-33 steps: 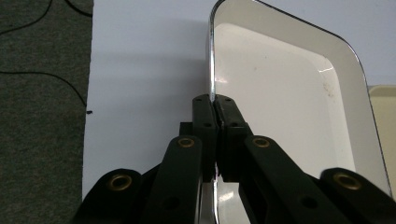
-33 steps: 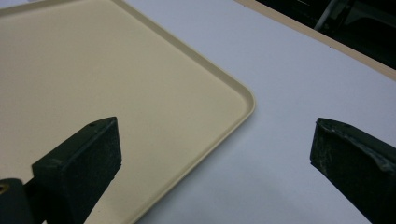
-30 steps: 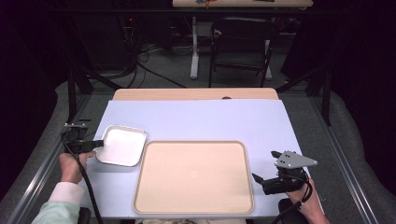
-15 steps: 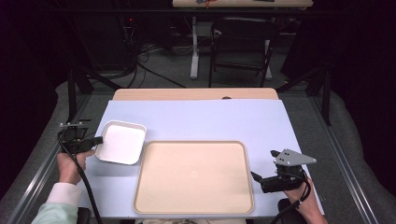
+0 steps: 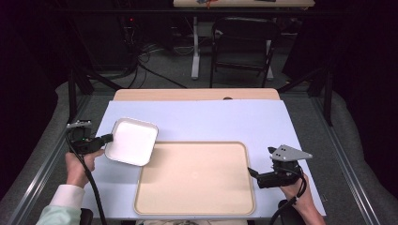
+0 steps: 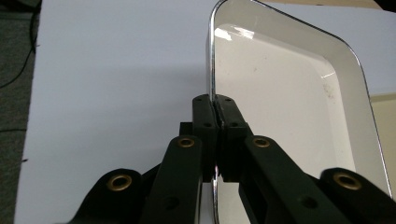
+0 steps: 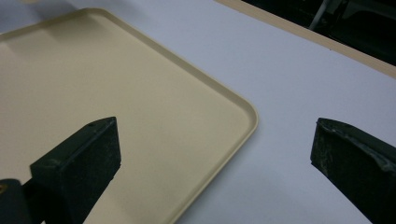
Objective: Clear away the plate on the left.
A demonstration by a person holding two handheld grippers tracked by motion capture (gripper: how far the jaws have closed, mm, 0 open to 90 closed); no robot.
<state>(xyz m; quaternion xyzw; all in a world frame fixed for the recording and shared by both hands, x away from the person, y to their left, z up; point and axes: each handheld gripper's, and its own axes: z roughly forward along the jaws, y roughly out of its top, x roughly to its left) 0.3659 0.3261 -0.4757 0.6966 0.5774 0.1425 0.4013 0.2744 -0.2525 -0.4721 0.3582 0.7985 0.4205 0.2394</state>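
A white rectangular dish [image 5: 131, 140] is held off the table at the left, its right corner over the beige tray [image 5: 197, 204]. My left gripper [image 5: 109, 138] is shut on the dish's left rim. In the left gripper view the two black jaws pinch the thin rim of the dish [image 6: 289, 107], and my left gripper [image 6: 215, 107] hides part of that edge. My right gripper [image 5: 252, 172] stands open by the tray's right edge. In the right gripper view the wide-apart jaws of my right gripper [image 7: 215, 154] frame the tray's corner [image 7: 140, 121], with nothing between them.
The pale blue table mat [image 5: 211, 122] lies over a wooden tabletop [image 5: 187, 94]. A black chair [image 5: 244, 42] and cables stand on the floor beyond the table. Metal frame rails [image 5: 42, 164] run along both sides.
My left gripper has carried the white dish to the right and up, so that its corner now hangs over the tray. The right gripper has hardly moved.
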